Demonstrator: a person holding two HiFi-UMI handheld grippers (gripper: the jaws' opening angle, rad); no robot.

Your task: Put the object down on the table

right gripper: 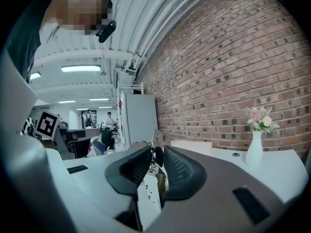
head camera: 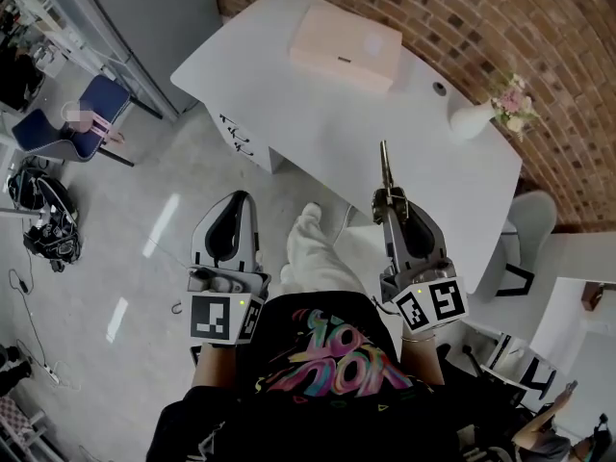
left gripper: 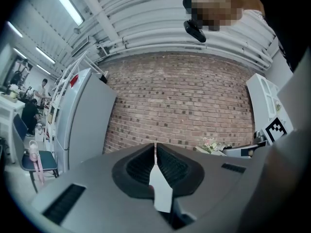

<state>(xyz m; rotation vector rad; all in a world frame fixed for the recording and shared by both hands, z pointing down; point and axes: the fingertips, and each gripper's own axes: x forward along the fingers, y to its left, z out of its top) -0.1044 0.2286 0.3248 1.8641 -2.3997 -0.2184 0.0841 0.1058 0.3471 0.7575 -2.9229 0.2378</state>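
My right gripper (head camera: 390, 197) is shut on a slim brass-coloured metal tool (head camera: 384, 165) that sticks out ahead of the jaws, over the near edge of the white table (head camera: 289, 114). In the right gripper view the tool (right gripper: 156, 155) sits pinched between the black pads, with a small spring showing on it. My left gripper (head camera: 234, 203) hangs over the floor, left of the person's leg and short of the table. Its jaws (left gripper: 155, 152) meet with nothing between them and point at the brick wall.
A flat pink box (head camera: 345, 46) lies at the table's far side. A white vase with flowers (head camera: 474, 118) stands at its right end by the brick wall. A blue chair (head camera: 82, 118) and a black bag (head camera: 43, 215) are on the floor at left. A white chair (head camera: 525, 229) stands at right.
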